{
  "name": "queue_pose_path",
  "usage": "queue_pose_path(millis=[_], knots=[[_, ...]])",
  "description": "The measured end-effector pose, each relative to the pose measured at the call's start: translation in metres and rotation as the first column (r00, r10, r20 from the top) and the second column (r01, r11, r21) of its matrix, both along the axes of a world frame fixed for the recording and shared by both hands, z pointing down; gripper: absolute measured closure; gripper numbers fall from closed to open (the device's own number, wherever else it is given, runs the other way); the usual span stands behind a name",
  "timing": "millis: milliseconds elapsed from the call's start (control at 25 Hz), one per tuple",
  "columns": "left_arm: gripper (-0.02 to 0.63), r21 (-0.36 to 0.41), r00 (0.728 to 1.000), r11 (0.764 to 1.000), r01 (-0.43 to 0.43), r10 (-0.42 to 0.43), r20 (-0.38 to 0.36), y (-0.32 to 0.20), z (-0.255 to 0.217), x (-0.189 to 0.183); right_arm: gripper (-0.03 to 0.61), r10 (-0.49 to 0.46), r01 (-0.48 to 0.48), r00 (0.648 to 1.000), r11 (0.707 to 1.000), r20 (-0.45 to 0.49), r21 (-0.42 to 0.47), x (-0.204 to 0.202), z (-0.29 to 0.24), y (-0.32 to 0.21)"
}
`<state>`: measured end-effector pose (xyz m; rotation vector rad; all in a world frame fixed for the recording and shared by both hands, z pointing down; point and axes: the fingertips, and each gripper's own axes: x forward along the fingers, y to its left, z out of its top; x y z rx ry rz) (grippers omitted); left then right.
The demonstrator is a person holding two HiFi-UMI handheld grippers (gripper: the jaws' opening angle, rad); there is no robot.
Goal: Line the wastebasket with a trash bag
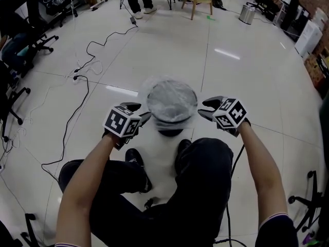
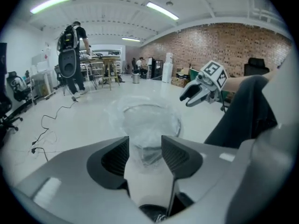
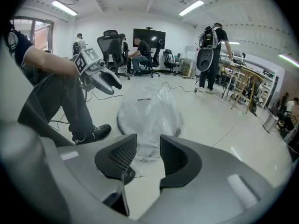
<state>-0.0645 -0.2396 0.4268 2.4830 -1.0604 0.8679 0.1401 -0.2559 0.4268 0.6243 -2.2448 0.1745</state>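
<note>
The trash bag (image 1: 171,103) is clear with a milky sheen; the wastebasket (image 1: 170,133) shows dark beneath it. The floor (image 1: 231,76) is glossy white tile. The left gripper (image 1: 140,112) and right gripper (image 1: 207,108) are grey and black, their cubes patterned with black-and-white squares. The brick wall (image 2: 224,45) is reddish-brown.

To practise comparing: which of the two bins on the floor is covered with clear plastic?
The wastebasket at the person's shoes; the far bin looks bare metal.

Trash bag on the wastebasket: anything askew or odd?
Slightly. The clear trash bag is folded over the wastebasket rim, but in the right gripper view loose film puffs up in a peak above the mouth instead of sitting inside. Nothing looks torn or spilled.
</note>
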Motion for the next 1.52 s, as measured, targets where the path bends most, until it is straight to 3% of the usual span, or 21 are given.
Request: queue_pose_path(millis=[320, 600, 640, 680, 720, 1160, 1520], knots=[[0.399, 0.062, 0.985, 0.983, 0.174, -0.175, 0.0, -0.056, -0.003, -0.035, 0.42, 0.031, -0.032, 0.999, 0.998, 0.023, 0.061, -0.015, -0.015, -0.055], [0.408, -0.035, 0.982, 0.982, 0.183, -0.185, -0.046, -0.084, 0.026, -0.03, 0.416, 0.044, -0.045, 0.998, 0.999, 0.034, 0.014, -0.028, 0.009, -0.1], [0.437, -0.039, 0.982, 0.983, 0.18, -0.181, -0.046, -0.087, 0.029, -0.03, 0.486, 0.042, -0.042, 0.999, 0.999, 0.024, 0.009, -0.027, 0.014, -0.103], [0.547, -0.034, 0.983, 0.983, 0.179, -0.18, -0.043, -0.091, 0.03, -0.031, 0.574, 0.043, -0.043, 0.999, 0.999, 0.018, 0.011, -0.025, 0.018, -0.107], [0.601, -0.026, 0.983, 0.983, 0.181, -0.181, -0.04, -0.096, 0.031, -0.033, 0.577, 0.048, -0.048, 0.999, 0.999, 0.016, 0.014, -0.022, 0.02, -0.112], [0.601, -0.048, 0.976, 0.975, 0.216, -0.218, -0.025, -0.138, 0.06, -0.038, 0.577, 0.201, -0.199, 0.979, 0.978, -0.03, 0.069, 0.018, 0.046, -0.184], [0.601, -0.138, 0.972, 0.964, 0.227, -0.233, -0.029, -0.156, 0.105, -0.037, 0.577, 0.209, -0.21, 0.977, 0.978, -0.044, -0.008, 0.018, 0.099, -0.209]])
